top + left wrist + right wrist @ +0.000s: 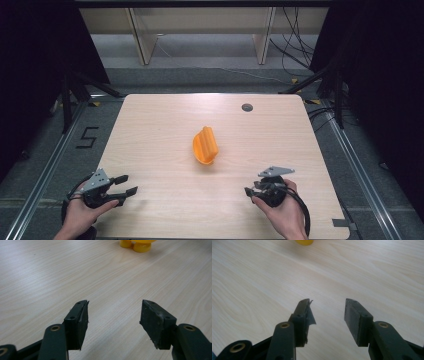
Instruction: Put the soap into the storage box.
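Left tool [126,184] and right tool [248,190] sit low at the near edge of the tabletop [150,130], both with jaws spread apart and holding nothing. The orange plastic piece [205,145] lies alone mid-tabletop, untouched, so the work looks barely begun: reach and grasp all left. It's well apart from both tools, ahead and between them, slightly nearer the right one.
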### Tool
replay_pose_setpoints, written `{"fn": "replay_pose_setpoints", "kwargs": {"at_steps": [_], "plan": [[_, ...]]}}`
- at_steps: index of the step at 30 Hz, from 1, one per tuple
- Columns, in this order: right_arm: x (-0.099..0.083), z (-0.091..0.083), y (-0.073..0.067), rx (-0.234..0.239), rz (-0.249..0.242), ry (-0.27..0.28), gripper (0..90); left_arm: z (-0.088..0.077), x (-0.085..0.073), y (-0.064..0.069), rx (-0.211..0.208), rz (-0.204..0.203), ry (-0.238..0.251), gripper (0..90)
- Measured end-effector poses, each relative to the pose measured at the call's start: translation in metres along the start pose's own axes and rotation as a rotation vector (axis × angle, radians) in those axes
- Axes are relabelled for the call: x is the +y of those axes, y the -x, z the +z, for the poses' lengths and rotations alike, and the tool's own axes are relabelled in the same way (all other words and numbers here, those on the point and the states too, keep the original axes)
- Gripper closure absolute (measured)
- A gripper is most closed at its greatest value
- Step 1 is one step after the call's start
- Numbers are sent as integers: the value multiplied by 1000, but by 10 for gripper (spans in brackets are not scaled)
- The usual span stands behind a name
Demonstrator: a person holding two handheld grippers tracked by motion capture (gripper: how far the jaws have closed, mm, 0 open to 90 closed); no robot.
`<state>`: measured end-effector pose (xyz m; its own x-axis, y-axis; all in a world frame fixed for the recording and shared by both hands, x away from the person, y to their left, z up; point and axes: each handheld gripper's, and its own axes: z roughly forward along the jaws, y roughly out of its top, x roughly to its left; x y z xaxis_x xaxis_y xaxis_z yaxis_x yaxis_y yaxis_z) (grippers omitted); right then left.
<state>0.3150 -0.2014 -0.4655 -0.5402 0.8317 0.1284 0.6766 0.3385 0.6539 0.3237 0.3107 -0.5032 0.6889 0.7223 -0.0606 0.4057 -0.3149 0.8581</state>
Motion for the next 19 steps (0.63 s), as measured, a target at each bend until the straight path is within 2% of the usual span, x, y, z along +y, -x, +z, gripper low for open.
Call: {"fn": "replay_pose_setpoints", "kwargs": {"at_steps": [1,2,3,4,5,7,8,9,10,11,12,13,14,15,16,17,18,19], "plan": [[-7,-1,1,1,23,15,568,0,0,0,0,-3,4,387],[-12,-1,5,-3,-16,55,568,0,0,0,0,-6,8,387],[-16,-3,5,2,15,65,568,0,0,1,-2,-19,18,387],[-20,-4,7,5,3,89,567,-1,1,0,-2,-6,11,387],[-22,-4,9,-1,1,109,566,0,0,1,-6,-35,25,387],[-26,-5,14,15,35,142,554,0,0,1,-10,-43,32,387],[-26,-6,15,9,49,141,550,0,0,1,-15,-46,36,387],[-27,-7,14,13,93,137,550,0,0,1,-19,-47,37,387],[-28,-6,16,14,106,155,544,-1,0,1,-23,-39,32,387],[-28,-5,21,-6,67,169,537,-1,1,0,-30,-22,34,387],[-29,-4,23,-3,83,179,530,-1,1,0,-32,-25,36,387],[-30,-4,21,4,140,183,522,0,1,0,-39,-26,39,387],[-31,-3,26,-1,101,191,518,-1,1,0,-41,-19,32,387],[-31,-4,28,-15,105,189,520,-1,1,0,-43,-17,30,386],[-32,-5,27,-13,140,195,520,0,1,0,-45,-18,36,386],[-32,-5,29,-13,129,212,519,0,1,0,-44,-10,31,386],[-32,-5,28,-8,153,216,520,0,1,1,-42,-14,29,386],[-33,-6,29,-30,136,213,523,0,2,0,-52,-15,28,386]]}}
